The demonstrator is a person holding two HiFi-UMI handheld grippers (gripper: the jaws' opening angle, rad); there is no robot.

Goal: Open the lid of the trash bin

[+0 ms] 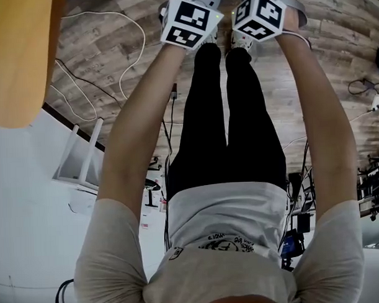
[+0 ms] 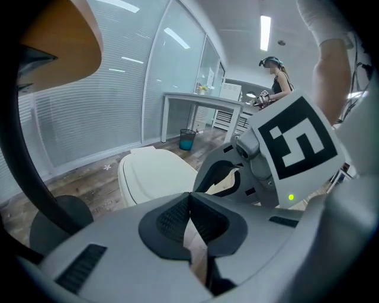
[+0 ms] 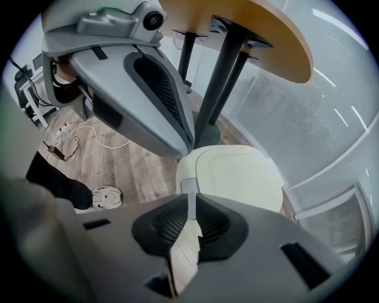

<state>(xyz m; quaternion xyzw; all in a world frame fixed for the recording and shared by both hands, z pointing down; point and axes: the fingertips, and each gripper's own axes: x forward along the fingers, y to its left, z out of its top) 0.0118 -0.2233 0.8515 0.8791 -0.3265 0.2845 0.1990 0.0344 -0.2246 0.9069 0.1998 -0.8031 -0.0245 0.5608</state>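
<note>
The cream trash bin point(image 2: 155, 173) stands on the wood floor with its lid point(image 3: 237, 174) down flat. A grey tab point(image 3: 189, 185) sits at the lid's front edge. My left gripper point(image 2: 189, 208) is held above and in front of the bin, shut with nothing between its pads. Close beside it my right gripper point(image 3: 193, 208) hangs over the bin's front edge, also shut and empty. In the head view only the two marker cubes point(image 1: 186, 22) point(image 1: 258, 16) show at the top, past the person's legs; the bin is out of that frame.
A round wooden table point(image 1: 17, 57) on black legs point(image 3: 220, 71) stands just left of the bin. Cables point(image 1: 102, 54) trail over the floor. A glass wall with blinds point(image 2: 89, 118) runs behind. Farther off are a white table point(image 2: 201, 102), a small blue bin point(image 2: 187, 139) and another person point(image 2: 276, 77).
</note>
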